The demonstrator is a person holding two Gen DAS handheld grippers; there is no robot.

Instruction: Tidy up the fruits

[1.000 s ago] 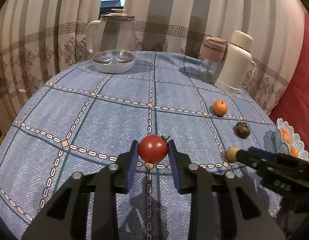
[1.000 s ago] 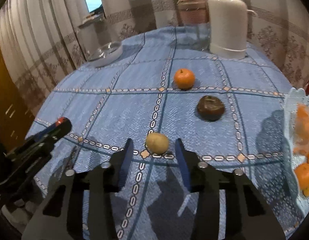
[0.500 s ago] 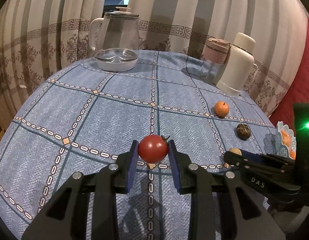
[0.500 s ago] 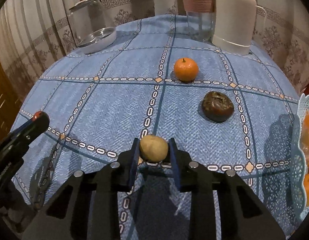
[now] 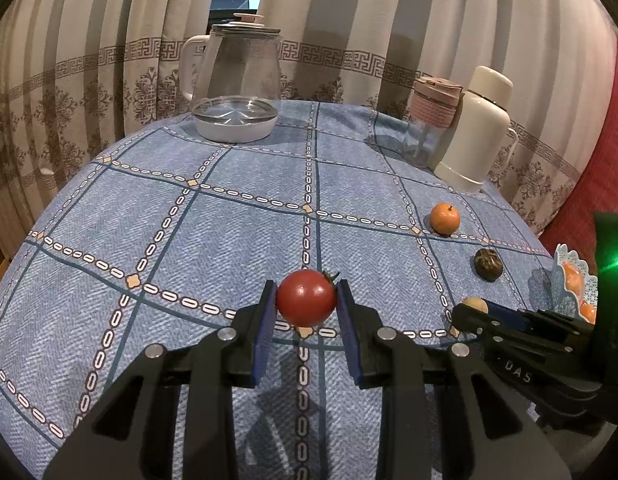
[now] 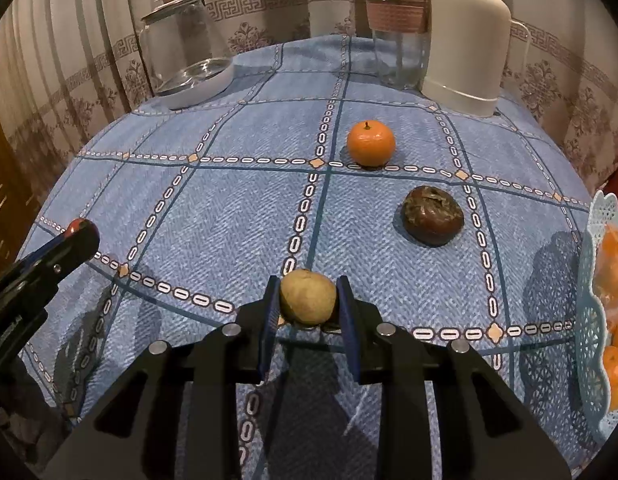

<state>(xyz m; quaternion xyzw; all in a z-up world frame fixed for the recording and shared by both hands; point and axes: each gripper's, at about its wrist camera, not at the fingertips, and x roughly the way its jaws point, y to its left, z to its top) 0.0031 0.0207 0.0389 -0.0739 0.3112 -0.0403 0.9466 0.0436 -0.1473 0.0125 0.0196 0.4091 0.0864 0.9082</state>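
My left gripper (image 5: 306, 300) is shut on a red tomato (image 5: 306, 297), held just above the blue checked tablecloth (image 5: 229, 240). My right gripper (image 6: 307, 300) is shut on a small tan fruit (image 6: 307, 297), low over the cloth. A tangerine (image 6: 371, 143) and a dark brown wrinkled fruit (image 6: 433, 216) lie on the cloth beyond it. At the right edge stands a light blue lattice basket (image 6: 589, 320) holding several tangerines. In the left wrist view the right gripper (image 5: 473, 308) shows at lower right with the tan fruit (image 5: 471, 303); the left gripper's tip with the tomato (image 6: 77, 226) shows at left in the right wrist view.
A glass kettle (image 5: 237, 88) stands at the table's far side. A pink-lidded glass cup (image 5: 431, 120) and a cream thermos (image 5: 477, 128) stand at the far right. Patterned curtains hang behind the table, and a red cushion (image 5: 605, 168) lies right of it.
My right gripper has shut on the tan fruit, which earlier lay between its open fingers. The left gripper has kept still with the tomato.
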